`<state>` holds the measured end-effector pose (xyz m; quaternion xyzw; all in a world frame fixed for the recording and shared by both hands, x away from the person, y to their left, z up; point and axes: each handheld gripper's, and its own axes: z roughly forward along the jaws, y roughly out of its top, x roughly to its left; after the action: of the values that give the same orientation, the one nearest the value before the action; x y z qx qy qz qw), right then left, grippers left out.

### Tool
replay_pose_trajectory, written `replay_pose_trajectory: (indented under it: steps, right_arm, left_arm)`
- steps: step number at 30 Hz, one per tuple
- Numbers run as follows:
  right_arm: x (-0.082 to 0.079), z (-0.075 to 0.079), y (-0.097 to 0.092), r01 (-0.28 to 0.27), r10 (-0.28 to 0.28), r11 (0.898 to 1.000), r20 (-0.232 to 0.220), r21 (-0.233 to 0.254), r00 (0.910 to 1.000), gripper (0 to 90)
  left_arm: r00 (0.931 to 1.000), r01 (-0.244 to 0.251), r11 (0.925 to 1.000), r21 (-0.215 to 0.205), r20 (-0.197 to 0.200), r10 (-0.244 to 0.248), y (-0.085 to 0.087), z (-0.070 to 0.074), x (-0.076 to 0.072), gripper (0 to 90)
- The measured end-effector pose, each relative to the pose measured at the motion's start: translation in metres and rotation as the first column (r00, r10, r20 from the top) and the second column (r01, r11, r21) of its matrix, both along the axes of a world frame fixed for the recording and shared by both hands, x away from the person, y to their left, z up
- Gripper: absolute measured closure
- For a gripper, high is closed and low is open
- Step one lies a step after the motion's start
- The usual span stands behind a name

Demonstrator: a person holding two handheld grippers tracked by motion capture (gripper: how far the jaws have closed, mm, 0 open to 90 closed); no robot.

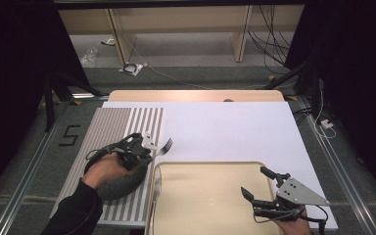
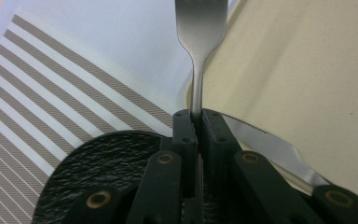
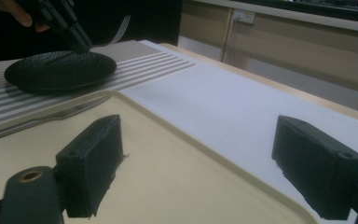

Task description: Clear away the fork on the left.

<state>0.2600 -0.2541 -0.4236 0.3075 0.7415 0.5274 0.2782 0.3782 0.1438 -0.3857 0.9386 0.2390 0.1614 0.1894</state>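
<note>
Your left tool (image 1: 152, 148) was clamped on the fork (image 1: 165, 146) by its handle, tines pointing toward the far edge, held above the striped mat (image 1: 108, 128) near the surface's left edge (black plate (image 1: 122, 183) just below). Your right tool (image 1: 258, 183) stood with jaws apart over the tray (image 1: 203, 196) at the near edge. A knife (image 2: 279, 151) lay at the tray's left rim.

1. My left tongs (image 1: 152, 147) are clamped tight, jaws nearly together, pointing forward and right from my left hand (image 1: 105, 169).
2. My right tongs (image 1: 258, 185) hang spread wide, jaws well apart, pointing left.
</note>
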Motion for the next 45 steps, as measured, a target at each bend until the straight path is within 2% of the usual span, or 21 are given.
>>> replay_pose_trajectory:
  steps: [5,13,24,34,45]
  right_arm:
    - [0.000,0.000,0.000,0.000,0.000,1.000,-0.004,0.005,1.0000,17.1]
    - [0.000,0.000,0.000,0.000,0.000,1.000,0.001,0.000,1.0000,17.1]
    - [0.000,0.000,0.000,0.003,-0.003,1.000,0.000,0.001,1.0000,17.1]
    - [0.000,0.000,0.000,0.003,-0.003,1.000,0.000,0.001,1.0000,17.1]
    - [-0.001,0.000,-0.001,0.005,-0.005,1.000,-0.004,0.005,1.0000,17.1]
  left_arm:
    - [0.9997,0.023,0.9997,-0.003,-0.013,-0.023,-0.008,-0.004,-0.013,84.3]
    - [0.9982,0.042,0.9991,0.009,-0.043,-0.042,-0.019,-0.008,-0.024,84.3]
    - [0.9929,0.081,0.9966,0.010,-0.088,-0.080,-0.036,-0.009,-0.041,84.3]
    - [0.9814,0.129,0.9914,0.019,-0.145,-0.125,-0.051,-0.012,-0.057,84.3]
    - [0.9686,0.185,0.9824,0.025,-0.173,-0.178,-0.072,-0.018,-0.077,84.2]
